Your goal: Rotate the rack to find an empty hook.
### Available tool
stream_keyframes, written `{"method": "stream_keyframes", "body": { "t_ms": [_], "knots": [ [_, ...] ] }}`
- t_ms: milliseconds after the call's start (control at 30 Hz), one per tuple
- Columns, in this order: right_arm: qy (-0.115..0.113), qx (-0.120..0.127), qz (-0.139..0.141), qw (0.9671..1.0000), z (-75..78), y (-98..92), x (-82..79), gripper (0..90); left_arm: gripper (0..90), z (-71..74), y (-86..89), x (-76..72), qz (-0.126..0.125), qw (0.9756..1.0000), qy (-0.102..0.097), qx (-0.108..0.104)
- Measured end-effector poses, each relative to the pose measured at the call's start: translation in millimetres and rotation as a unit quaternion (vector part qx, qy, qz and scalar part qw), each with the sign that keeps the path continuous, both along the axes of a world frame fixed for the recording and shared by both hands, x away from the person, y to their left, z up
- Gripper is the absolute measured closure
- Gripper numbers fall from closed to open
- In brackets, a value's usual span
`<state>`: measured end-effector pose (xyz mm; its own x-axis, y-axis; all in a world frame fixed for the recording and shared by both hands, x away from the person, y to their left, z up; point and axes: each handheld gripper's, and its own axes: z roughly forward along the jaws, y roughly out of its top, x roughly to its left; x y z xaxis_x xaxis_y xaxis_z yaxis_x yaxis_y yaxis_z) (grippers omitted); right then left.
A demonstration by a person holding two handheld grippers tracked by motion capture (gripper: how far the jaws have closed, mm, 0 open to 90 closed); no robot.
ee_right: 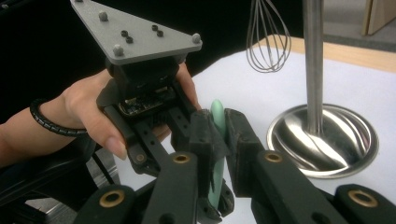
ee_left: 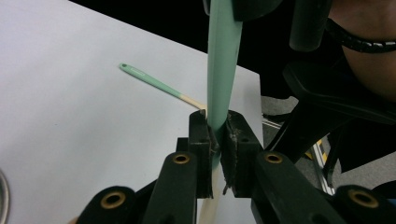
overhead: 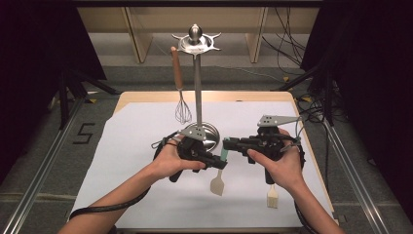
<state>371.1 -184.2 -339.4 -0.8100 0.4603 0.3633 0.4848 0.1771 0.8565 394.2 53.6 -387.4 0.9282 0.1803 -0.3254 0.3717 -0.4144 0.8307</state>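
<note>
Mint-green spatula [overhead: 222, 161] caught between both claws above the white sheet [overhead: 126, 161] on the counter [overhead: 204, 96], handle up, pale blade [overhead: 217, 185] hanging down toward the sheet

Left claw [ee_left: 218, 140] clamped on the green handle low down, near where green meets cream; pads tight on both sides in the left gripper view, no earlier picture to compare. Right claw [ee_right: 219, 135] clamped on the same handle higher up, rounded green tip poking out just above the pads in the right gripper view

Left hand [overhead: 168, 161] and right hand [overhead: 282, 165] facing each other in the high view, claws pointing inward and meeting at the spatula, just in front of the steel stand's round base [overhead: 209, 134]

Second tool with a green and cream handle [ee_left: 159, 86] lying flat on the sheet, well apart from the claws; bristled brush end [overhead: 272, 197] showing below the right hand in the high view

Whisk [overhead: 182, 109] with wooden handle hanging from the top of the stand [overhead: 197, 78], clear of the sheet, beside the pole
</note>
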Motion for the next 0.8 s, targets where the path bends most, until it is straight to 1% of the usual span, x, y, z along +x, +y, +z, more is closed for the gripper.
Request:
{"method": "stream_keyframes", "body": {
  "t_ms": [33, 67, 100, 133, 167, 200, 233, 267, 300, 333, 367, 400, 433, 467, 500, 533, 567, 600, 633, 667, 700, 733, 767, 800],
  "knots": [
    [-0.007, 0.003, -0.001, 1.0, 1.0, 0.9, -1.2, 77.8, 83.5, 2.8, 2.1, -1.4, 0.021, 0.9997, -0.009, 0.006],
    [-0.007, 0.003, -0.001, 1.0, 1.0, 0.9, -1.2, 77.8, 83.8, 2.8, 2.1, -1.4, 0.021, 0.9997, -0.009, 0.006],
    [-0.018, 0.006, -0.018, 0.9997, 2.3, 1.8, -3.8, 69.4, 83.9, 5.3, 4.9, -1.2, 0.042, 0.999, -0.017, 0.004],
    [-0.018, 0.006, -0.018, 0.9997, 2.3, 1.8, -3.8, 69.4, 83.9, 5.3, 4.9, -1.2, 0.042, 0.999, -0.017, 0.004],
    [-0.054, 0.008, -0.032, 0.998, 2.7, 1.3, -4.8, 65.6, 84.0, 6.6, 6.6, -0.7, 0.054, 0.9983, -0.02, 0.003],
    [-0.054, 0.008, -0.032, 0.998, 2.7, 1.3, -4.8, 65.6, 84.0, 8.1, 8.6, -0.2, 0.068, 0.9975, -0.019, 0.002],
    [-0.056, 0.004, -0.053, 0.997, 3.9, 0.1, -8.0, 66.1, 84.0, 9.6, 11.1, 0.9, 0.084, 0.9963, -0.021, 0.001],
    [-0.066, 0.008, -0.066, 0.9956, 4.2, -2.6, -9.0, 66.0, 84.0, 10.0, 12.4, 1.8, 0.088, 0.9959, -0.018, -0.003],
    [-0.076, 0.01, -0.071, 0.9945, 3.3, -4.2, -8.3, 65.7, 84.0, 11.6, 14.9, 2.8, 0.101, 0.9945, -0.025, 0.001],
    [-0.076, 0.001, -0.094, 0.9927, 2.0, -9.6, -10.4, 65.5, 84.0, 13.3, 17.8, 3.5, 0.118, 0.9927, -0.026, 0.001],
    [-0.068, 0.006, -0.107, 0.9919, 0.4, -10.6, -11.5, 65.3, 84.1, 14.1, 19.7, 4.8, 0.122, 0.9921, -0.028, 0.002],
    [-0.068, 0.006, -0.107, 0.9919, 0.4, -10.6, -11.5, 65.3, 84.0, 14.1, 19.7, 4.8, 0.122, 0.9921, -0.028, 0.002],
    [-0.074, 0.002, -0.104, 0.9918, -2.2, -14.0, -9.7, 65.3, 84.0, 14.6, 21.5, 5.3, 0.131, 0.9911, -0.024, 0.001],
    [-0.072, -0.009, -0.11, 0.9913, -4.8, -17.2, -10.4, 65.4, 84.0, 15.1, 23.0, 6.0, 0.135, 0.9905, -0.026, 0.002],
    [-0.087, -0.033, -0.11, 0.9896, -10.9, -20.8, -8.9, 65.9, 84.0, 15.3, 25.1, 7.3, 0.133, 0.9909, -0.022, 0.004],
    [-0.087, -0.033, -0.11, 0.9896, -10.9, -20.8, -8.9, 65.9, 84.0, 15.6, 26.1, 7.1, 0.137, 0.9903, -0.023, 0.002],
    [-0.096, -0.04, -0.119, 0.9874, -19.0, -22.2, -8.6, 65.6, 84.0, 17.3, 29.3, 6.7, 0.141, 0.9896, -0.027, 0.003],
    [-0.096, -0.04, -0.119, 0.9874, -19.0, -22.2, -8.6, 65.6, 84.1, 17.3, 29.3, 6.7, 0.141, 0.9896, -0.027, 0.003],
    [-0.093, -0.047, -0.125, 0.9866, -21.2, -22.5, -9.5, 65.1, 84.1, 19.0, 31.0, 6.1, 0.144, 0.9891, -0.029, 0.003],
    [-0.109, -0.056, -0.146, 0.9816, -27.0, -22.2, -9.4, 64.0, 84.0, 19.9, 32.3, 6.2, 0.145, 0.989, -0.031, 0.003],
    [-0.11, -0.06, -0.14, 0.9822, -29.4, -23.4, -9.1, 62.8, 84.0, 21.5, 33.5, 6.2, 0.149, 0.9882, -0.035, 0.004],
    [-0.108, -0.068, -0.146, 0.981, -32.8, -23.3, -9.0, 61.5, 84.0, 23.1, 34.8, 6.4, 0.151, 0.9878, -0.038, 0.005],
    [-0.104, -0.077, -0.156, 0.9794, -40.1, -23.2, -9.9, 58.8, 84.0, 25.9, 37.0, 7.2, 0.156, 0.9868, -0.042, -0.002],
    [-0.104, -0.077, -0.156, 0.9794, -40.1, -23.2, -9.9, 58.8, 84.0, 25.9, 37.0, 7.2, 0.156, 0.9868, -0.042, -0.002]
  ]
}}
